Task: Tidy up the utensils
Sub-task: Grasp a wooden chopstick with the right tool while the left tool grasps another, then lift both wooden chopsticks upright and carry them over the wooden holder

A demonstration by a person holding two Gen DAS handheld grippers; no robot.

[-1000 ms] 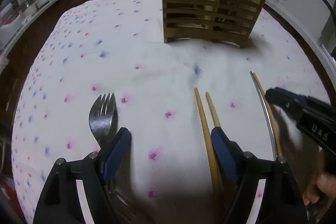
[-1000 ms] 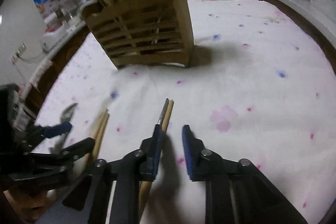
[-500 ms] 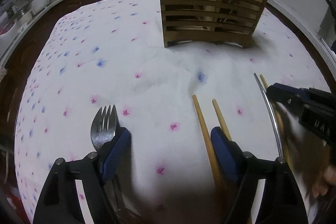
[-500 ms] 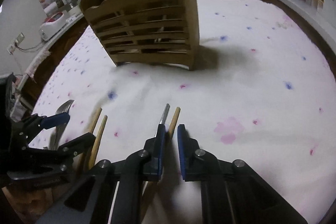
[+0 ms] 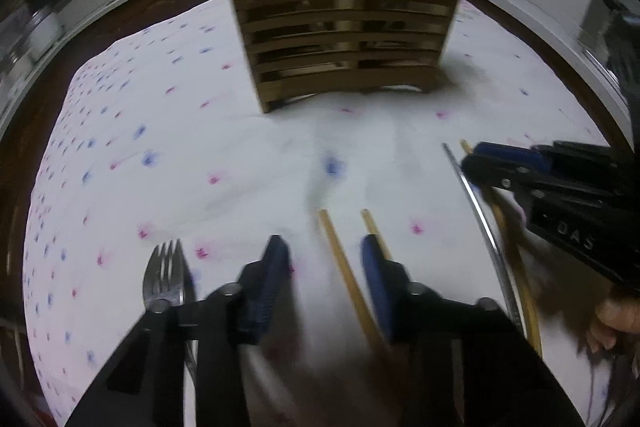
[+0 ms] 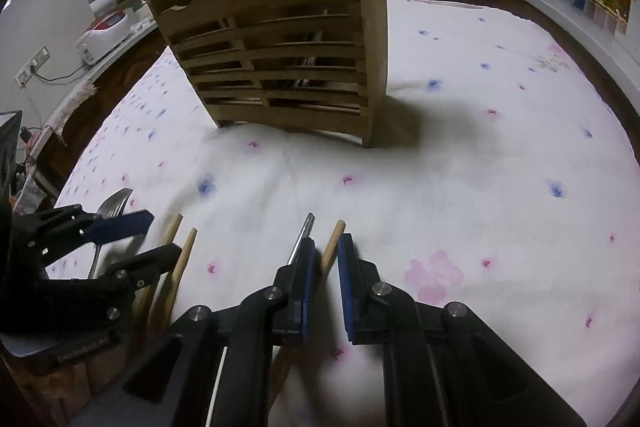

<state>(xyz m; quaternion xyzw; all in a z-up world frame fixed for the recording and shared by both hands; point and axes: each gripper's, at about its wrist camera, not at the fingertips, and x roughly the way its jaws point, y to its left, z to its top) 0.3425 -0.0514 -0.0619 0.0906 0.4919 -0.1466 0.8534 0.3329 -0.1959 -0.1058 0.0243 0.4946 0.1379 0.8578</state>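
Left hand-held gripper (image 5: 322,259), formerly wide, is closing around a wooden chopstick (image 5: 344,267), not yet pinched; right hand-held gripper (image 6: 325,259) is clamping another chopstick (image 6: 330,247), both being readied for the wooden holder (image 6: 280,67).

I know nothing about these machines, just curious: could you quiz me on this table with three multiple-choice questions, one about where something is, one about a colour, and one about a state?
1. In the left camera's view, the fork lies:
A. left of the chopsticks
B. inside the rack
C. right of all the sticks

2. The flowers on the cloth are:
A. green and yellow
B. pink and blue
C. all black

3. The holder is:
A. on its side
B. upside down
C. upright

Answers:
1: A, the fork's tines show at the lower left, well clear of the sticks.
2: B, small pink and blue blooms dot the white cloth.
3: C, it stands on its base with its open top up.
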